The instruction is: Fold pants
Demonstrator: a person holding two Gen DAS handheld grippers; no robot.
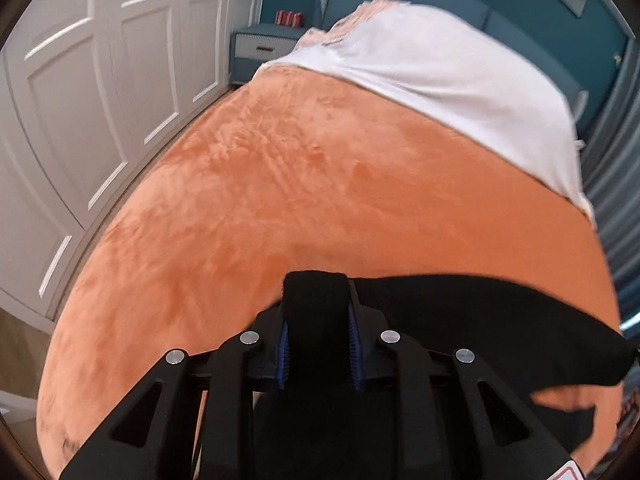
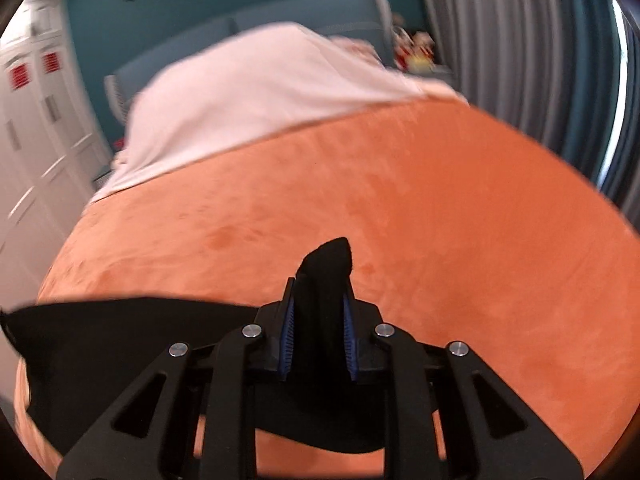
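The black pants (image 1: 480, 312) are held up over the orange bed cover (image 1: 280, 184). My left gripper (image 1: 316, 296) is shut on one end of the pants edge, with cloth bunched between its blue pads. The cloth stretches off to the right in the left wrist view. My right gripper (image 2: 320, 296) is shut on the other end, and a black peak of the pants (image 2: 328, 260) sticks up between its fingers. In the right wrist view the cloth runs off to the left (image 2: 120, 328) above the orange bed cover (image 2: 440, 208).
A white sheet (image 1: 440, 72) covers the head of the bed. White wardrobe doors (image 1: 80, 100) stand on the left, a nightstand (image 1: 260, 48) by the teal headboard. Grey curtains (image 2: 520, 40) hang on the right side.
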